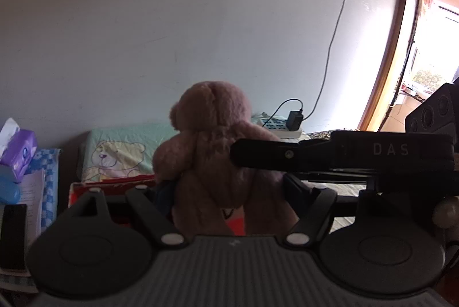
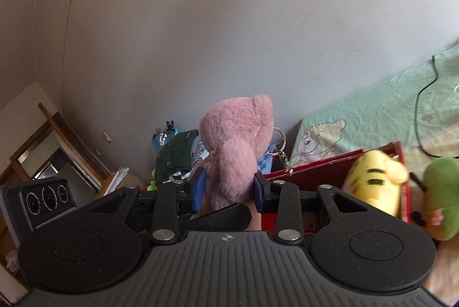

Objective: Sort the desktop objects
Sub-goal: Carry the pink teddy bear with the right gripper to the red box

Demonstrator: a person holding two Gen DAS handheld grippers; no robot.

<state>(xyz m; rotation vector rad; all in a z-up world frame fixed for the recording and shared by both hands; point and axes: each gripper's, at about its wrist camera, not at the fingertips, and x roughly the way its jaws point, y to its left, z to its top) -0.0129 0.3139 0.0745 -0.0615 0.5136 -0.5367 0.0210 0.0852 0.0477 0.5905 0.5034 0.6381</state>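
Observation:
A pink teddy bear (image 1: 212,140) hangs upright above a red box (image 1: 114,183), its back to the left wrist camera. My left gripper (image 1: 229,189) is shut on its lower body and legs. My right gripper (image 1: 287,154) reaches in from the right, its fingertip pressed into the bear's side. In the right wrist view the bear (image 2: 235,140) sits between the blue pads (image 2: 200,186) of my right gripper (image 2: 229,186), which is shut on its body. A yellow striped plush (image 2: 373,180) lies in the red box (image 2: 321,166). A green plush (image 2: 441,192) stands right of it.
A pale green bear-print mat (image 1: 120,152) lies behind the box by the wall. On it sits a power strip (image 1: 281,126) with a charger and cable. At the left are a purple tissue pack (image 1: 18,149), papers and a black phone (image 1: 13,235). A dark green cloth (image 2: 175,154) lies behind.

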